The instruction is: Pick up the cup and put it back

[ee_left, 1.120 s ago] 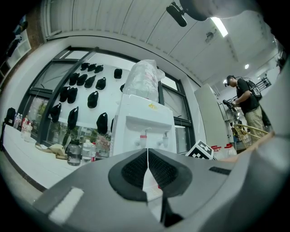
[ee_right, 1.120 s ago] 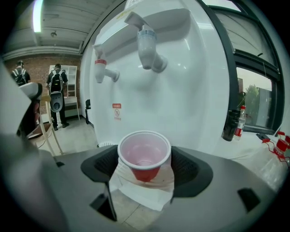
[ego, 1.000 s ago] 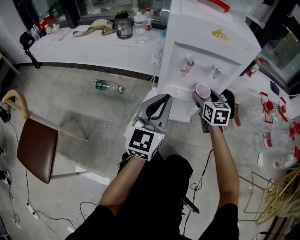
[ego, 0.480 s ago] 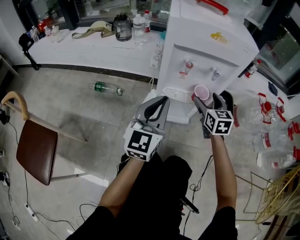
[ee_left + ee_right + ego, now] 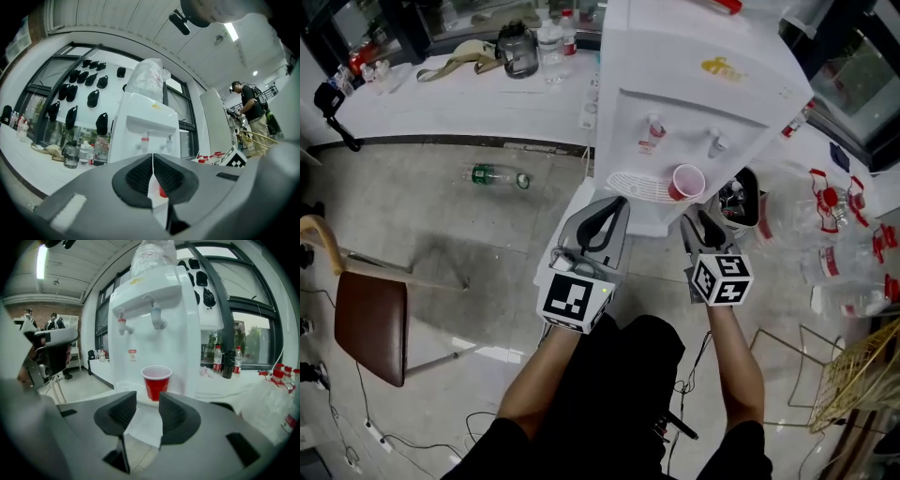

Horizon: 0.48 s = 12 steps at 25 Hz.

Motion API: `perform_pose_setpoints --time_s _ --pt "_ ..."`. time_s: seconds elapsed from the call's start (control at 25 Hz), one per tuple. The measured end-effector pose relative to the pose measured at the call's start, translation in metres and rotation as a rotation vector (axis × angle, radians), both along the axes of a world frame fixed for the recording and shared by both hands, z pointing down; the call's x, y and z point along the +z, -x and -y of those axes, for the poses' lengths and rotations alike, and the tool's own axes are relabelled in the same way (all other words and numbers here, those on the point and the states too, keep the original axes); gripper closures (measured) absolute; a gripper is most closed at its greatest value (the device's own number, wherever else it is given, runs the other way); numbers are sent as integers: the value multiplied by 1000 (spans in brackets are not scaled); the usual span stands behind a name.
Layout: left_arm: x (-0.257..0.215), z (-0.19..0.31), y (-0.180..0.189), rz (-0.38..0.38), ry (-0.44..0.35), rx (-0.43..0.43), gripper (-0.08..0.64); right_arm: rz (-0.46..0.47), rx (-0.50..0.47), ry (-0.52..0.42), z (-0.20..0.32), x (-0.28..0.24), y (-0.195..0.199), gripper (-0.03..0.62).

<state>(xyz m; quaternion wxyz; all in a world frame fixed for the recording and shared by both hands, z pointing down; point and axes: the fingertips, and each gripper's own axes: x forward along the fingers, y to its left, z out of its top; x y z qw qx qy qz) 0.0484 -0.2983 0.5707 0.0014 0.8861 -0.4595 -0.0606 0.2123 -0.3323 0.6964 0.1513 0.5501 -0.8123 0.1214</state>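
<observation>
A red cup (image 5: 685, 181) stands upright on the drip tray (image 5: 636, 187) of a white water dispenser (image 5: 694, 84), below the taps. My right gripper (image 5: 697, 223) hangs just short of it, apart from it. In the right gripper view the cup (image 5: 156, 382) stands beyond the jaws of the right gripper (image 5: 143, 406), which are closing with a small gap and nothing between them. My left gripper (image 5: 614, 208) is level with the tray's left end, and its jaws meet. In the left gripper view a sliver of the cup (image 5: 162, 191) shows behind the left gripper (image 5: 152, 161).
A green bottle (image 5: 494, 175) lies on the floor left of the dispenser. A brown chair (image 5: 367, 323) stands far left. Several bottles (image 5: 839, 272) and a wire rack (image 5: 853, 384) crowd the right. A counter (image 5: 441, 98) runs along the back. A person (image 5: 251, 105) stands far off.
My right gripper let go of the cup and drew back toward me; its jaws have narrowed. The cup stays on the drip tray. The left gripper has barely moved.
</observation>
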Motion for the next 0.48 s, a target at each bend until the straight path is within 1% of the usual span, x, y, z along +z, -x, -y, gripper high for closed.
perform_pose_setpoints --time_s 0.12,0.24,0.36,0.48 --pt "7 11 -8 34 47 3 549 26 29 109 -7 22 -4 496" --pt "-2 14 -12 41 94 1 549 50 56 212 -16 26 -6 560" --pt "-32 5 -12 31 144 -1 549 76 80 291 -34 8 -5 588" --pt "-73 -13 -11 36 193 -9 549 107 93 335 -53 -33 2 595"
